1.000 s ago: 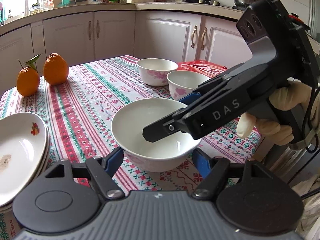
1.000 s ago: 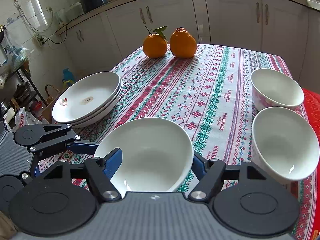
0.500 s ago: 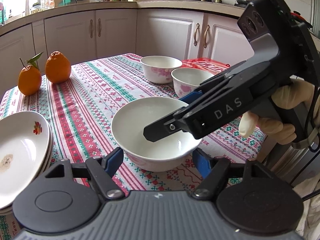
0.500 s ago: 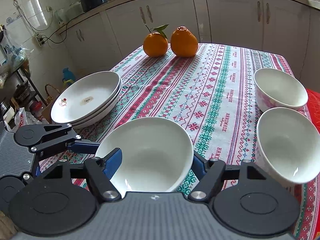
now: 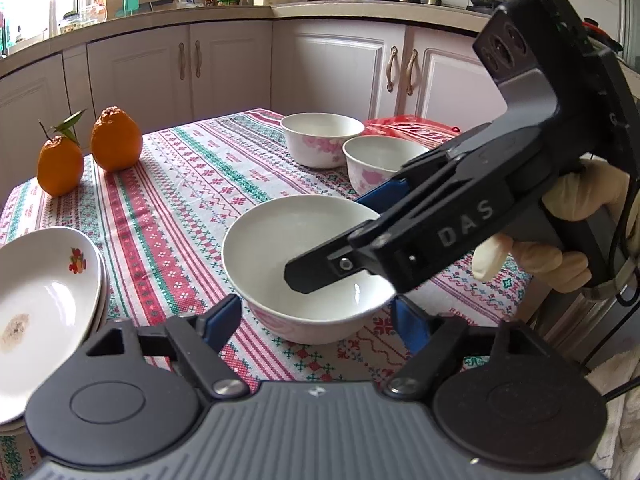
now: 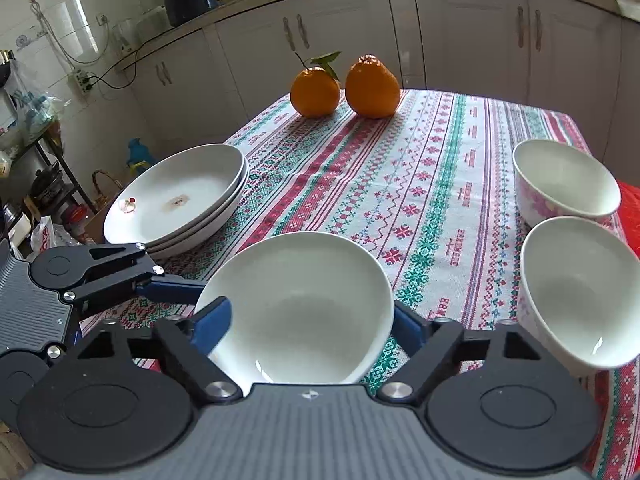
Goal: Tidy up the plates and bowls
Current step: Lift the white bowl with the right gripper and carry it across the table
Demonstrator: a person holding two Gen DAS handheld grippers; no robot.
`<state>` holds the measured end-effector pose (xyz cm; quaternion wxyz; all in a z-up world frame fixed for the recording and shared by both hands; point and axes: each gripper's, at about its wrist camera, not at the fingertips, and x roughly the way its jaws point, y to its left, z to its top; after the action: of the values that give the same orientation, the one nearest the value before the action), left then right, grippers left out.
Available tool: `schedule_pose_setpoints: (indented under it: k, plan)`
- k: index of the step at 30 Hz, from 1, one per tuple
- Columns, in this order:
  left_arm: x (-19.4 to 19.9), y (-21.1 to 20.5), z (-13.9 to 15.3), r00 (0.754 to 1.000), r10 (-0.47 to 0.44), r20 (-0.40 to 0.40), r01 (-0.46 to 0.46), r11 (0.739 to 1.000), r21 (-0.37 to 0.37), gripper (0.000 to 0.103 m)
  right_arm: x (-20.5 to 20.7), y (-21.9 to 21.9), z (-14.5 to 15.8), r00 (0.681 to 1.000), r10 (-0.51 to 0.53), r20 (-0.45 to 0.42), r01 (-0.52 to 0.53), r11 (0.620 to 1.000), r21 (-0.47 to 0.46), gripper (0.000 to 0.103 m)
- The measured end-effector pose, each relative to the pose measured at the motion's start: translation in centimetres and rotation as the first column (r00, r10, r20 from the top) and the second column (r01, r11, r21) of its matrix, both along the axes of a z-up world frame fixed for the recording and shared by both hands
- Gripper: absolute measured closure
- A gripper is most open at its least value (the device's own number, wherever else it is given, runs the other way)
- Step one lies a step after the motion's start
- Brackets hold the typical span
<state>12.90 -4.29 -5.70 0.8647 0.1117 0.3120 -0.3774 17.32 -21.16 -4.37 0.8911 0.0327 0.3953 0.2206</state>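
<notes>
Nearest, the bowl (image 6: 304, 304) sits dead ahead between the fingers of our right claw (image 6: 308, 324), mouth up. It is round, so no long axis. The fingers are spread wide and hug its sides; we cannot tell if they squeeze. In the left view the same bowl sits between the spread fingers of our left claw (image 5: 316, 320), crosswise to the right one; grip unclear too. Just right of the right claw stands a second bowl (image 6: 568, 280), with a third bowl (image 6: 564, 176) behind it. The plates (image 6: 180, 200) are stacked far left on the bench (image 6: 400, 184). We judge the right hand is nearer for nesting the bowls.
</notes>
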Motion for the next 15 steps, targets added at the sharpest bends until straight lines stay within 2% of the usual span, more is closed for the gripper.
schedule_pose_setpoints:
  k: [3,9,13,14,15]
  plan:
    - [-0.1,0.0,0.0,1.000,0.001,-0.004,-0.001,1.000,0.012,0.016,-0.4,-0.2,0.5,1.000,-0.005,0.027,0.005,1.000,-0.001,0.001]
    - [-1.4,0.5,0.9,1.000,-0.018,0.006,0.018,1.000,0.015,0.010,-2.0,-1.3,1.7,0.996,-0.031,0.087,0.033,0.999,-0.023,0.000]
    - [-2.3,0.7,2.4,0.999,-0.019,0.049,0.020,1.000,-0.008,0.006,-3.4,-2.5,2.4,0.986,-0.076,0.150,0.087,0.994,-0.070,0.000]
    - [-2.5,0.7,2.9,0.998,-0.016,0.066,0.017,1.000,-0.012,0.001,-3.8,-2.9,2.6,0.982,-0.092,0.167,0.107,0.991,-0.080,0.000]
    - [-2.6,0.6,3.3,0.996,-0.013,0.088,0.014,1.000,-0.017,0.000,-4.1,-3.2,2.7,0.978,-0.107,0.179,0.124,0.988,-0.088,0.000]
